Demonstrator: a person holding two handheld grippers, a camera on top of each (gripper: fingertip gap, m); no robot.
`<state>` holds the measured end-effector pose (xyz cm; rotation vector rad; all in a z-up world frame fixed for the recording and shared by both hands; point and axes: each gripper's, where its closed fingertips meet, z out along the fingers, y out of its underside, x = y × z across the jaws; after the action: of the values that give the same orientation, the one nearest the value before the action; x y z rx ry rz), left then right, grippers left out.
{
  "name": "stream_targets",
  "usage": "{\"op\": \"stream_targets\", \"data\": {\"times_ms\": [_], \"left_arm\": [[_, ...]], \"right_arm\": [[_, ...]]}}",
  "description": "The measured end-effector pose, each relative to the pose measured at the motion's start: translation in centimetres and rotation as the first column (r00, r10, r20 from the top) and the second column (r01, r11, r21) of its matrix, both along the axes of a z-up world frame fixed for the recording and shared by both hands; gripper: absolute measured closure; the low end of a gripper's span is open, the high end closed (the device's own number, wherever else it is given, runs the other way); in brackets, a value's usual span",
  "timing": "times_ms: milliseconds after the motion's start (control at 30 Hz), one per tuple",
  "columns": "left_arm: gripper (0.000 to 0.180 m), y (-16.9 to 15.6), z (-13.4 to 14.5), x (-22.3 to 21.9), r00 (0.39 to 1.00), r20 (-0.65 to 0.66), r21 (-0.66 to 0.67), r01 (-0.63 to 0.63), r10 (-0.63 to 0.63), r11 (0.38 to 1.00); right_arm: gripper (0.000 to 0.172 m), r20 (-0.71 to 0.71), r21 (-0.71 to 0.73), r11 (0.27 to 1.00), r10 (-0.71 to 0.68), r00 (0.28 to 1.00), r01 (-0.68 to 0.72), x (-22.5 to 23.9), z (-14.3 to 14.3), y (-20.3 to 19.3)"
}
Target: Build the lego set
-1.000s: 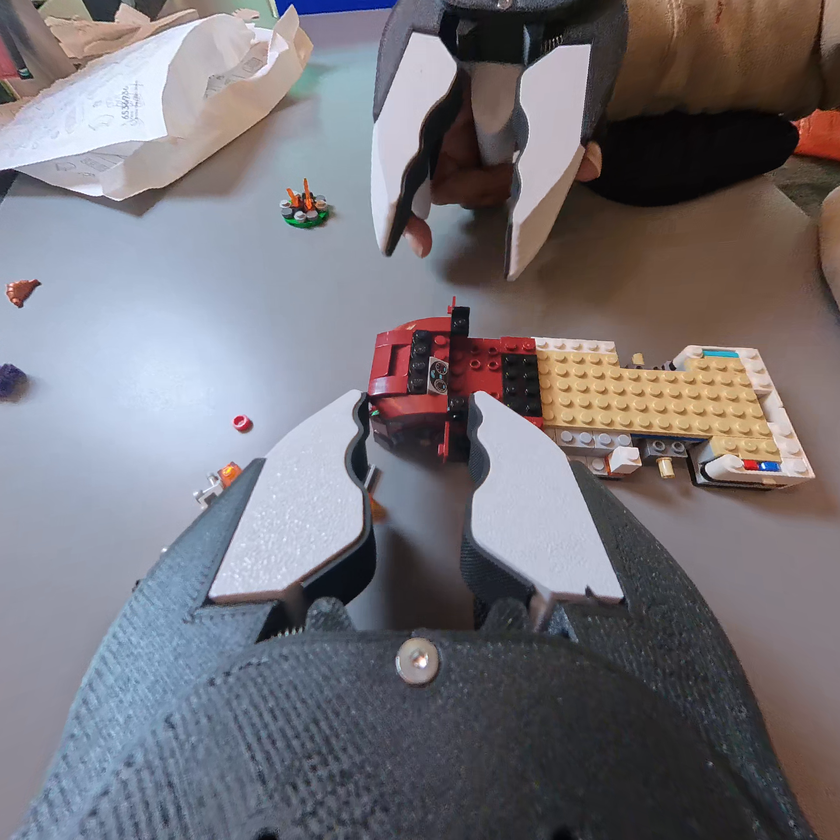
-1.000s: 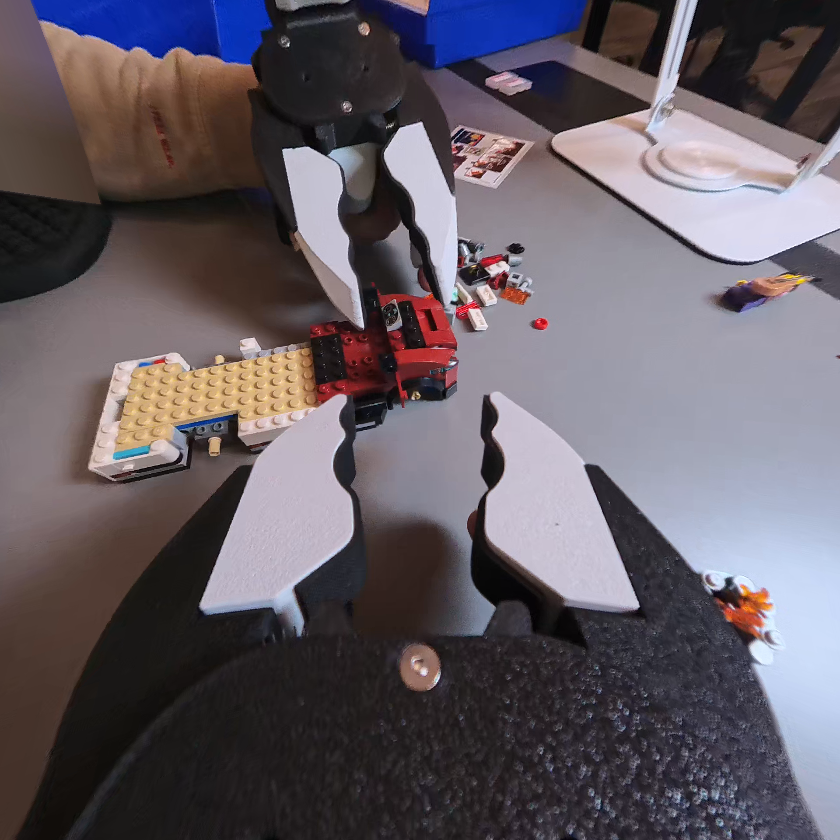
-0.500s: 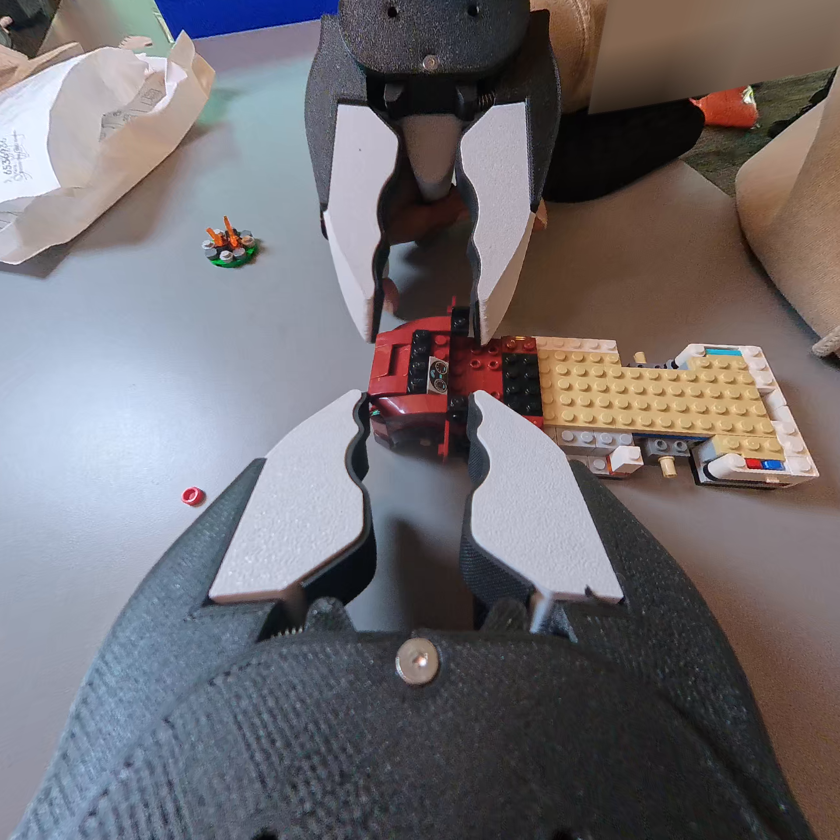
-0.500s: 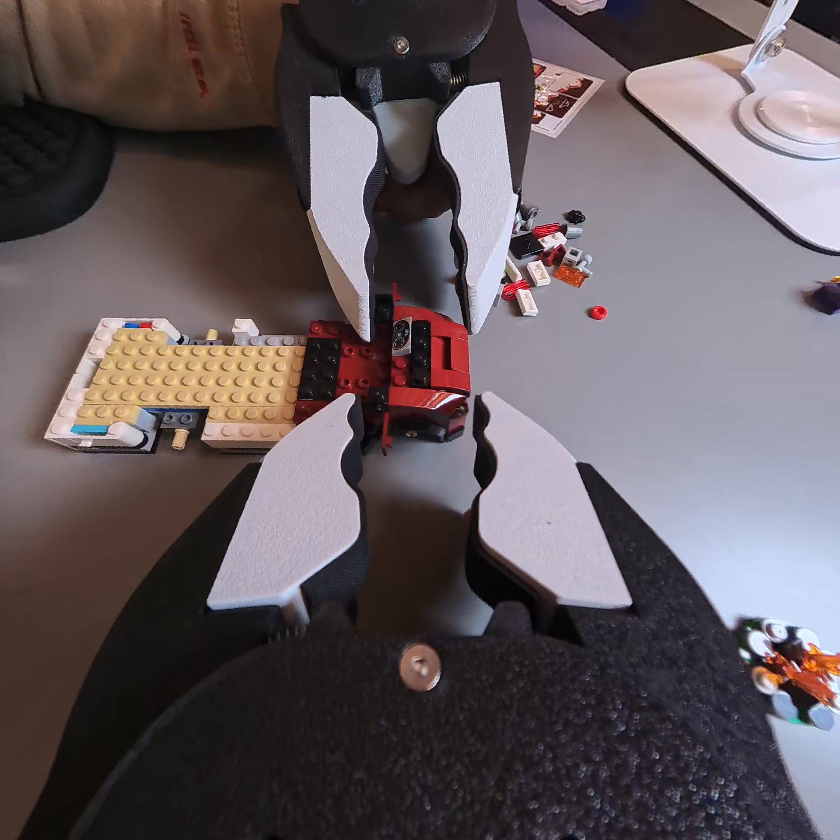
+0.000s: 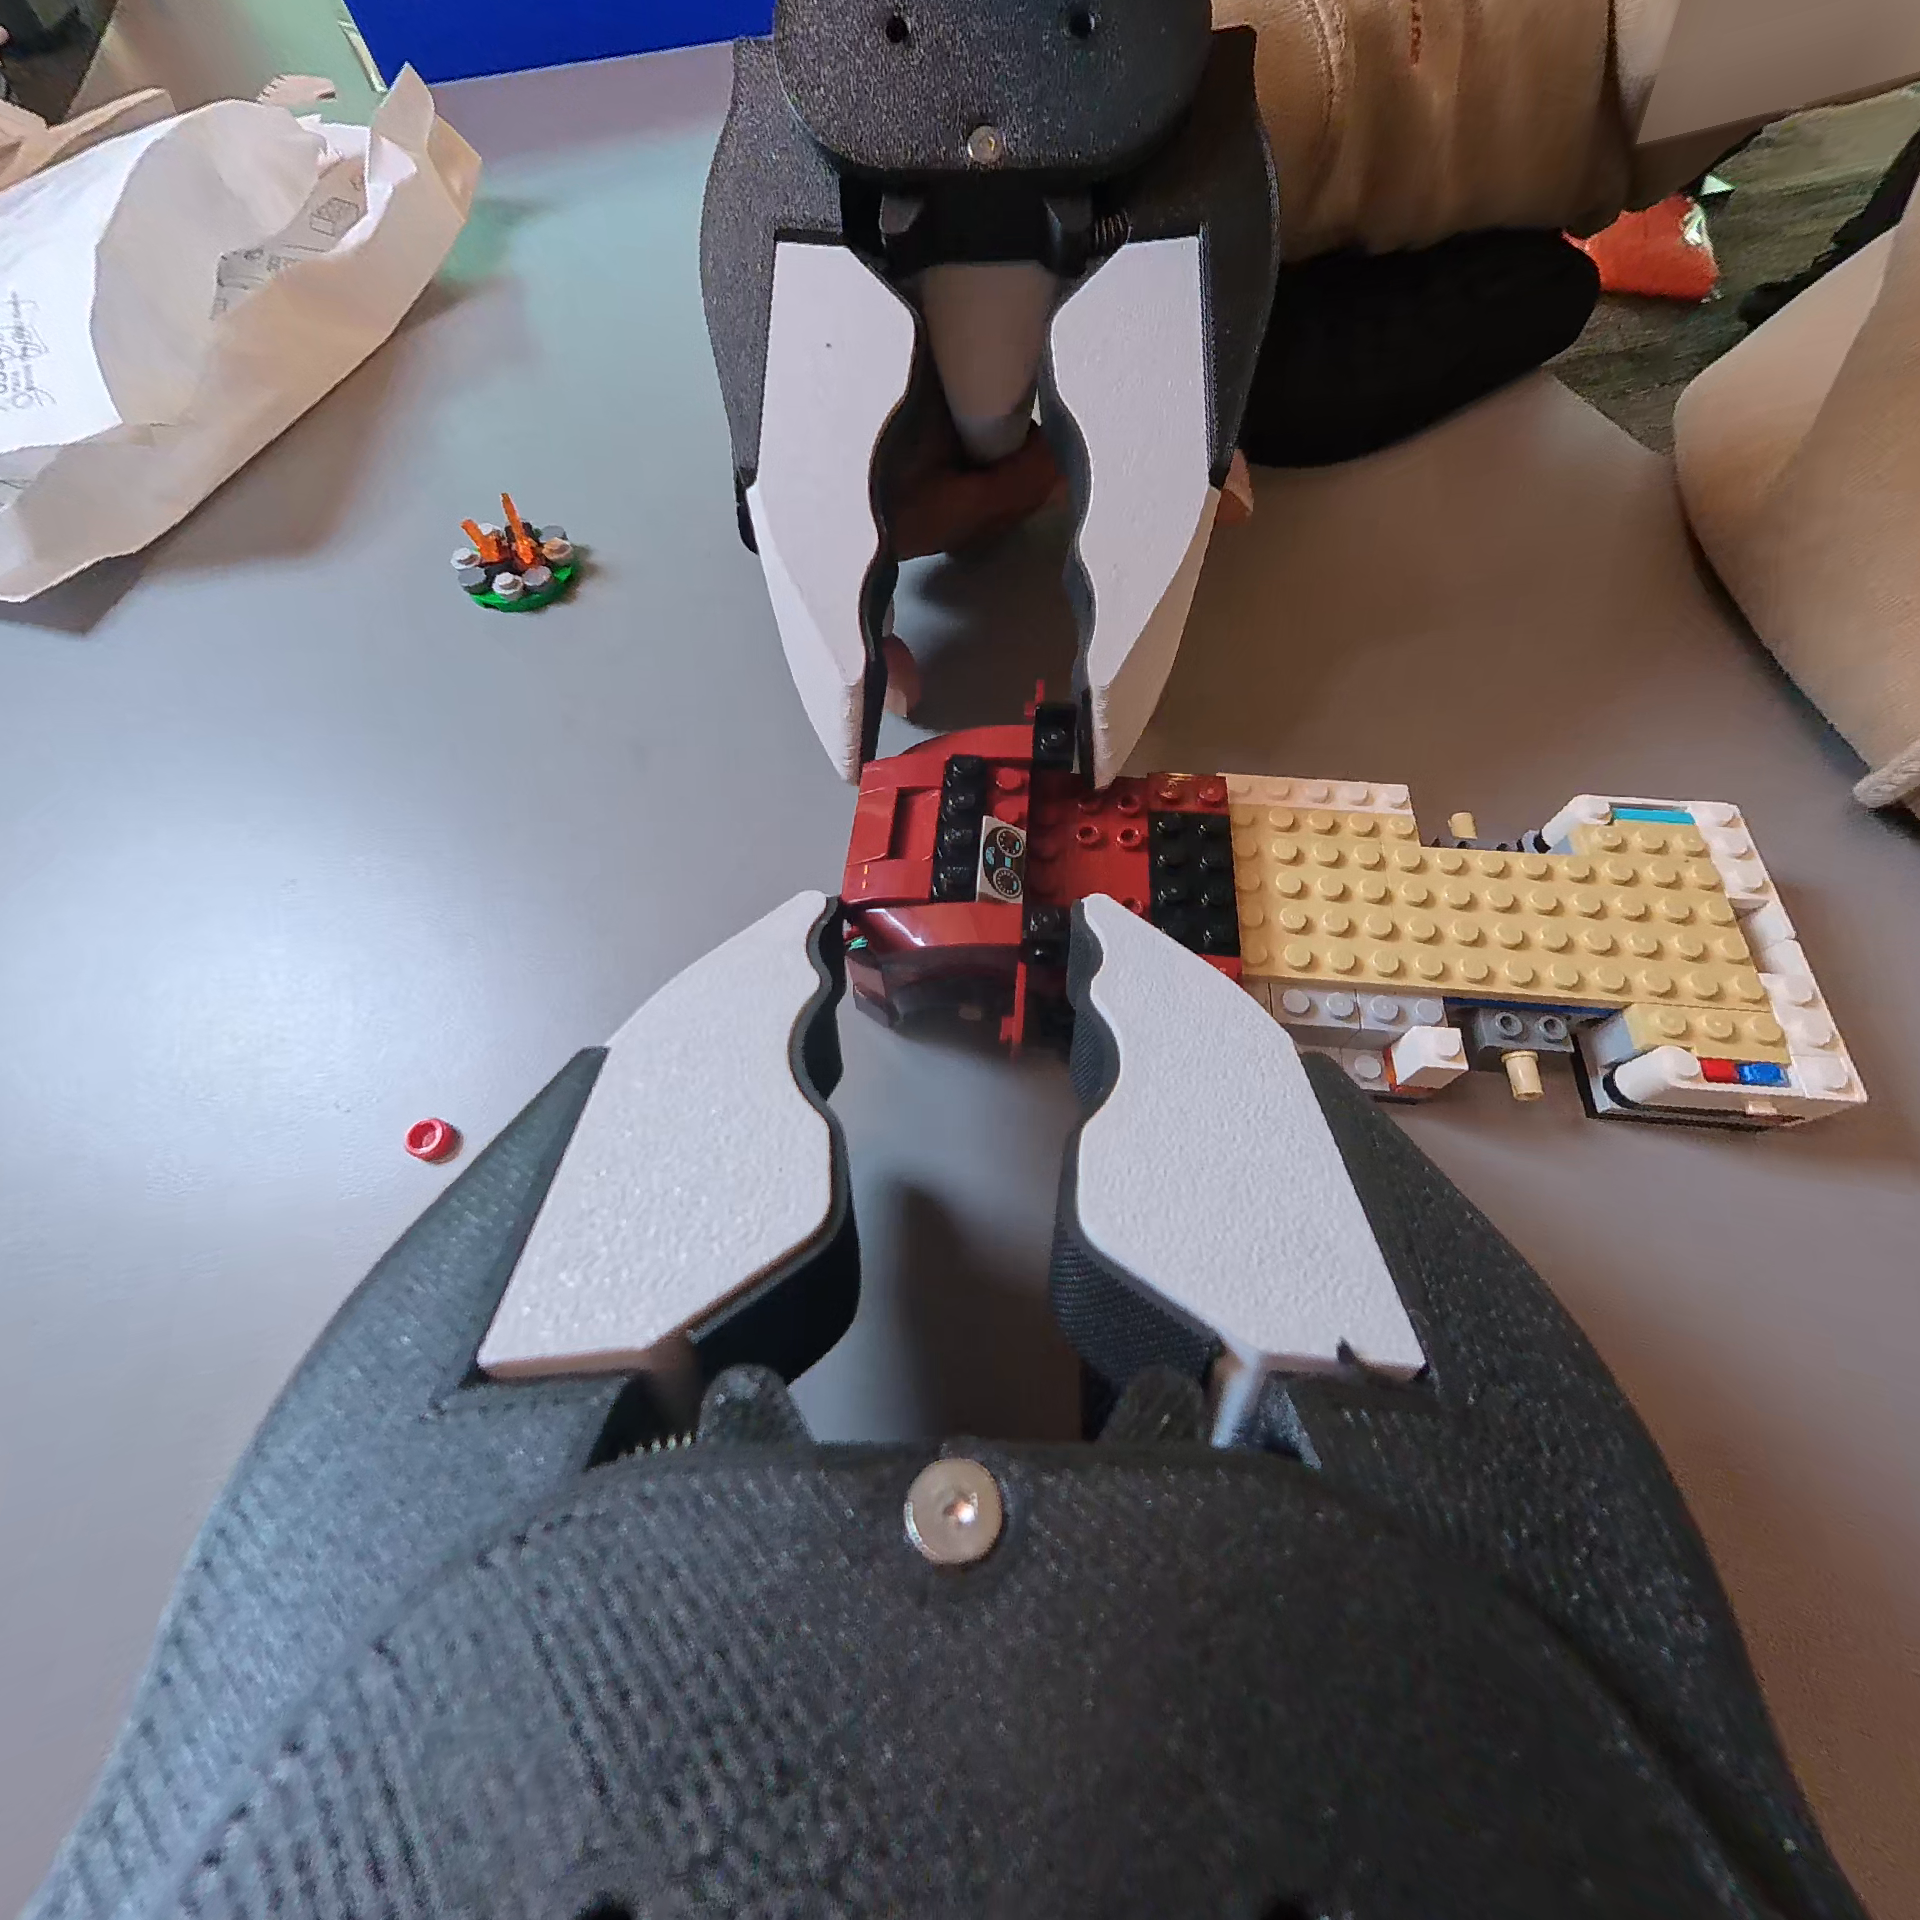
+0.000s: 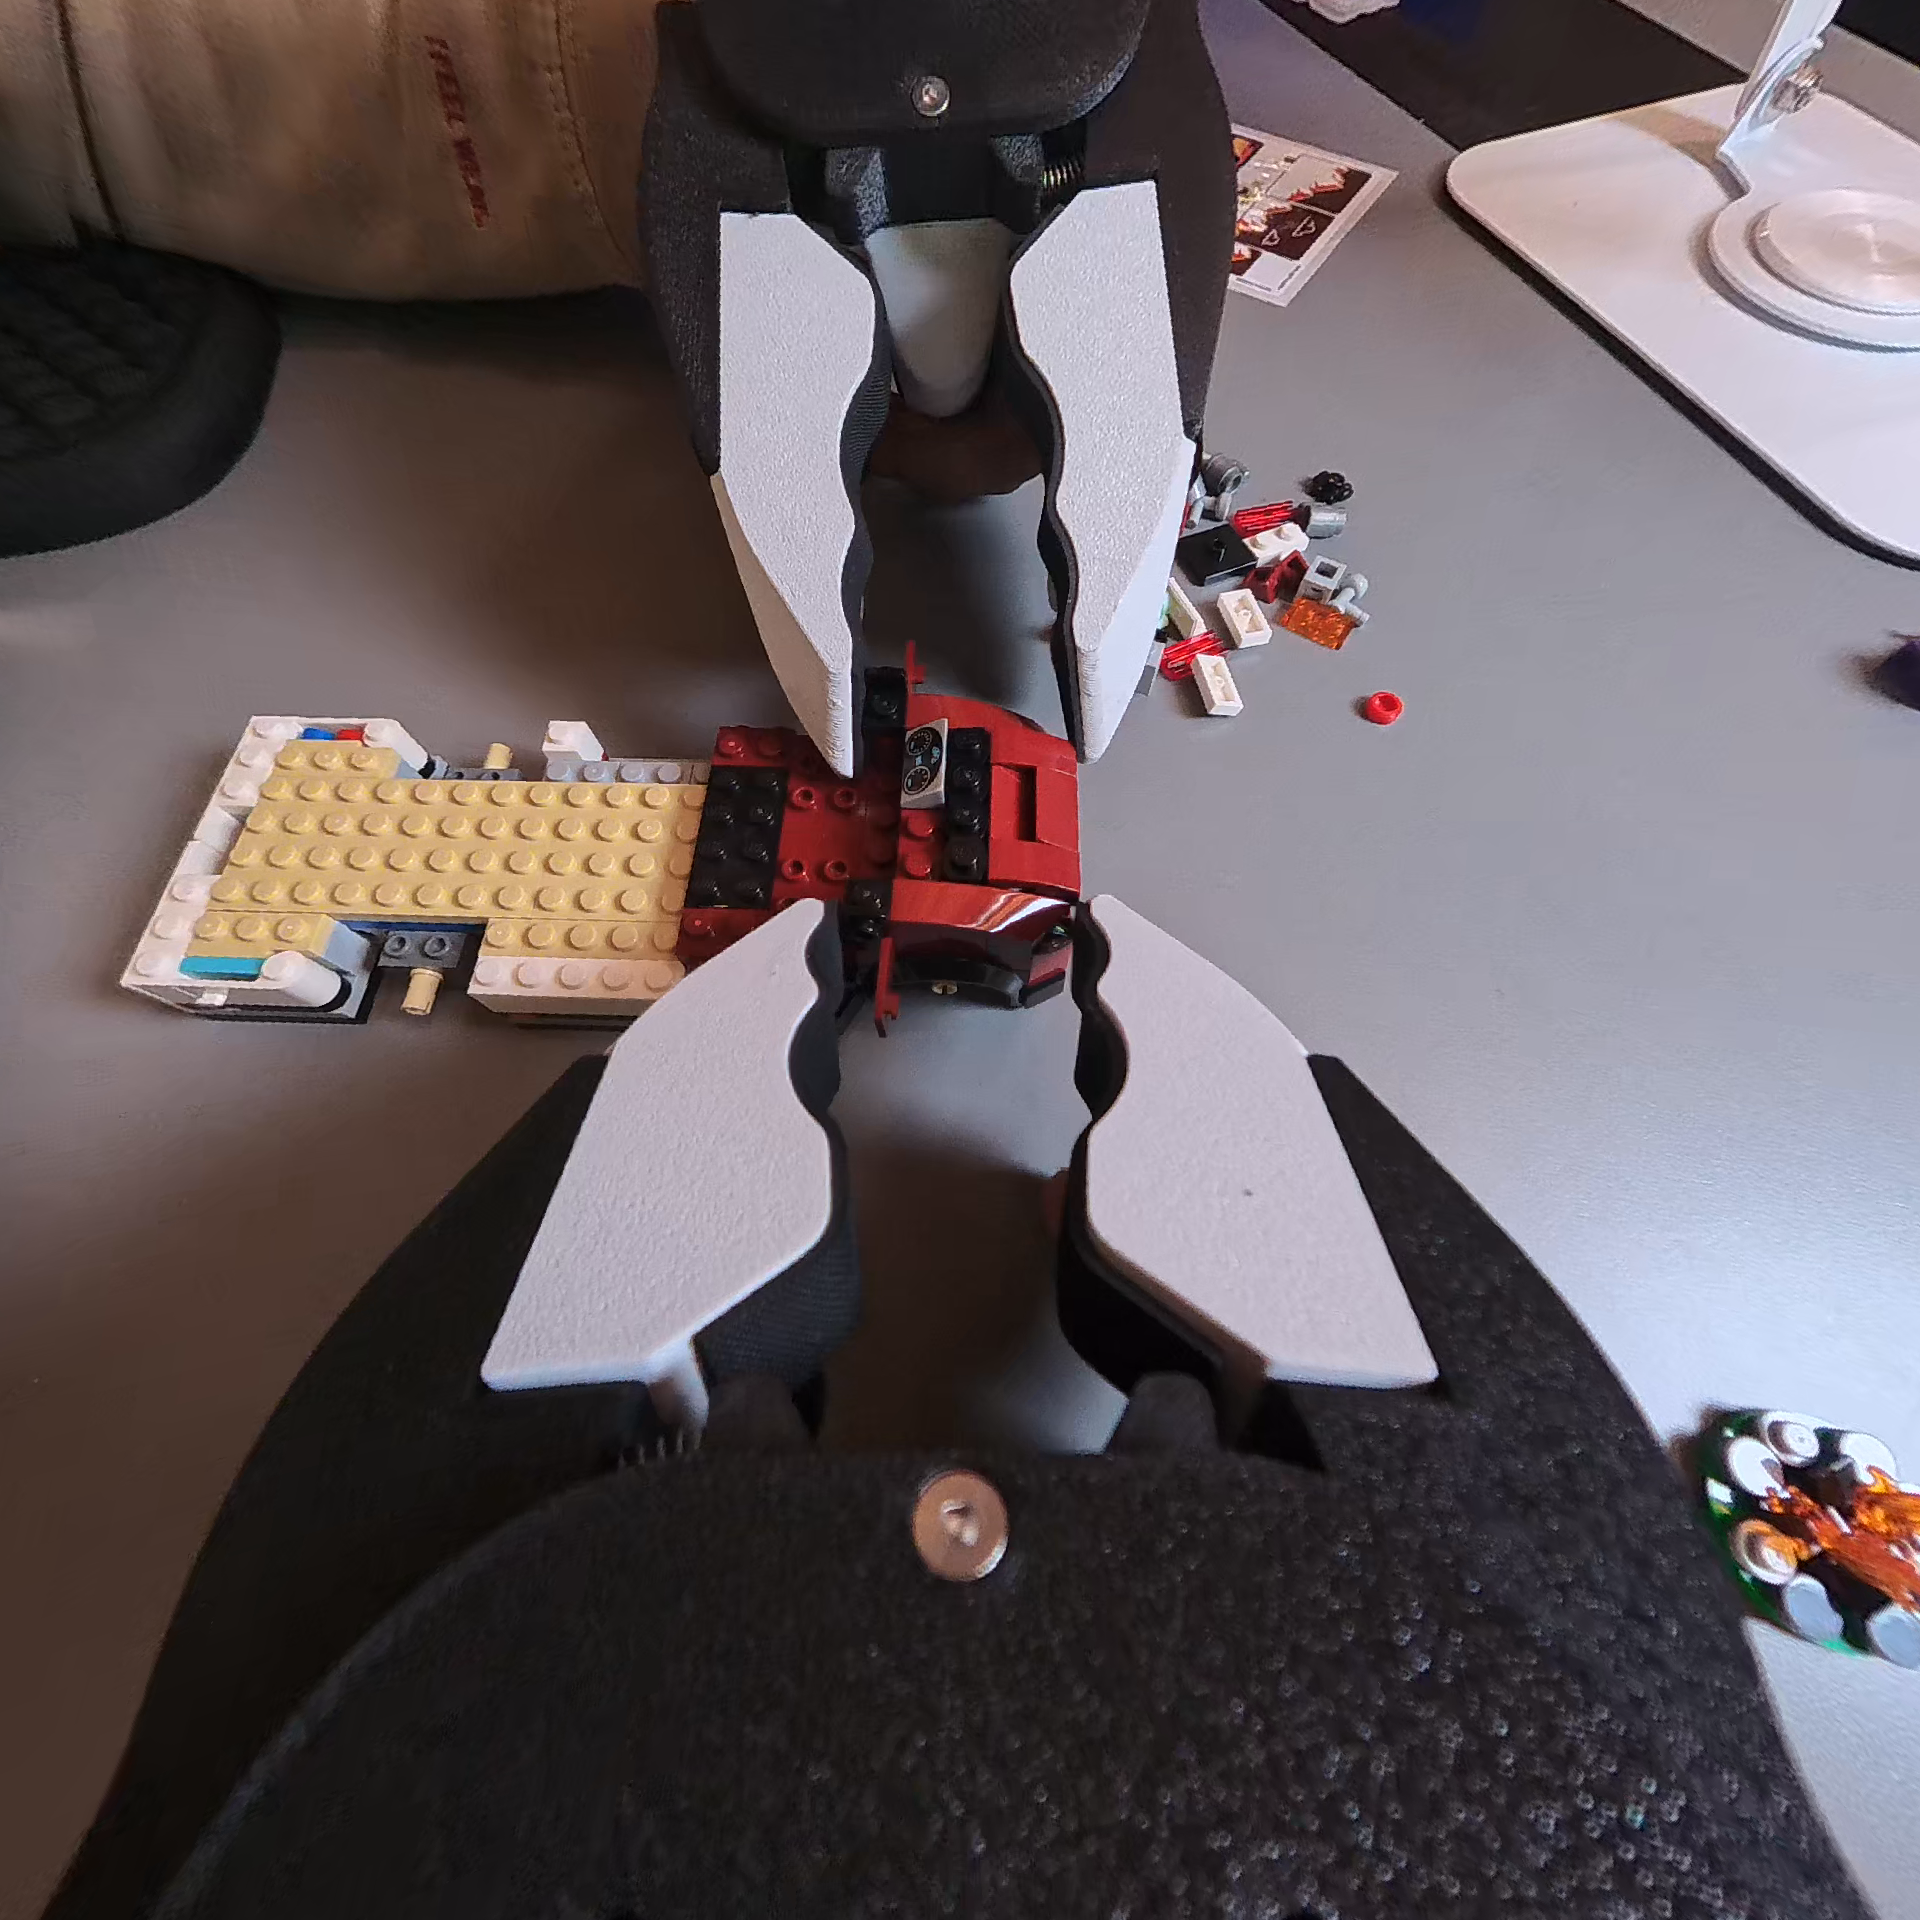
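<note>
Two grippers are in view, facing each other across one brick-built model vehicle [image 5: 1143,894] that lies flat on the grey table [image 5: 260,883].

The left gripper [image 5: 948,930] has its two fingertips set on either side of the model's dark red cab end, jaws partly apart with the cab between them. The left fingertip sits at the cab's front corner and the right one against the black bricks behind the red side panel. Both pads appear to touch the cab, so it looks gripped, though firm pressing cannot be confirmed.

The right gripper [image 6: 954,935] meets the same cab from the opposite side, also with two fingertips partly apart around it. Its right pad touches the glossy red nose; at its left pad a small gap may remain, so a grip cannot be told.

Each gripper points level and forward along the table. A person's hand [image 5: 966,488] shows behind the right gripper's body, and a beige sleeve [image 6: 312,156] behind the left one.

The model has one tan studded deck edged in white bricks, extending away from the cab.

Further out:
- one loose red round stud [image 5: 430,1138]
- one green round plate with orange flame pieces [image 5: 516,556]
- one pile of small loose bricks [image 6: 1262,571]
- one crumpled white paper bag [image 5: 187,312]
- one printed leaflet [image 6: 1299,208]
- one white stand base [image 6: 1714,281]
</note>
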<state>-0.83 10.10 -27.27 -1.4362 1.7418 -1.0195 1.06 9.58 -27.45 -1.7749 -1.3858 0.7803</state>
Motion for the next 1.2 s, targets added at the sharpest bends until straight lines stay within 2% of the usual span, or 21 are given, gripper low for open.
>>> {"op": "stream_targets", "data": {"times_ms": [167,300,433,533,633,733,867,967,1100,1200], "left_arm": [[0.125,0.6,0.7,-0.3,0.999,0.010,0.022,-0.052,0.052,0.998],[0.125,0.7,3.4,-1.9,0.984,0.087,0.035,-0.161,0.157,0.986],[0.130,0.2,5.3,-5.1,0.923,0.162,0.023,-0.356,0.348,0.934],[0.137,-1.6,5.8,-7.6,0.858,0.184,0.046,-0.494,0.479,0.868],[0.141,-4.6,5.8,-8.9,0.814,0.179,0.049,-0.568,0.553,0.821],[0.138,-8.0,4.7,-8.6,0.827,0.116,0.045,-0.558,0.551,0.828],[0.125,-11.2,1.9,-7.3,0.893,-0.024,0.093,-0.446,0.449,0.890],[0.120,-12.1,-0.1,-6.4,0.918,-0.117,0.069,-0.374,0.380,0.925],[0.124,-13.3,-1.8,-5.2,0.934,-0.195,0.097,-0.285,0.299,0.953],[0.131,-13.8,-2.4,-4.4,0.935,-0.202,0.181,-0.257,0.292,0.949]], "right_arm": [[0.110,0.005,0.013,1.000,0.018,1.000,-0.018,0.2,0.4,-0.5],[0.109,-0.033,0.102,0.994,-0.025,0.999,0.029,1.6,3.5,-0.3],[0.111,-0.131,0.149,0.980,-0.115,0.985,0.134,3.6,6.2,-1.4],[0.114,-0.134,0.195,0.956,-0.194,0.972,0.218,4.6,6.1,-3.4],[0.116,-0.086,0.183,0.950,-0.242,0.966,0.254,4.2,4.7,-6.3],[0.115,-0.005,0.095,0.961,-0.260,0.966,0.259,2.4,2.6,-9.7],[0.108,0.060,0.007,0.960,-0.281,0.958,0.281,-1.0,0.3,-12.7],[0.106,0.104,0.043,0.953,-0.304,0.947,0.301,-2.4,-0.8,-12.9],[0.118,0.193,0.131,0.952,-0.297,0.935,0.275,-2.9,-1.3,-12.9],[0.123,0.234,0.146,0.966,-0.242,0.942,0.212,-2.5,-1.6,-12.8]]}}
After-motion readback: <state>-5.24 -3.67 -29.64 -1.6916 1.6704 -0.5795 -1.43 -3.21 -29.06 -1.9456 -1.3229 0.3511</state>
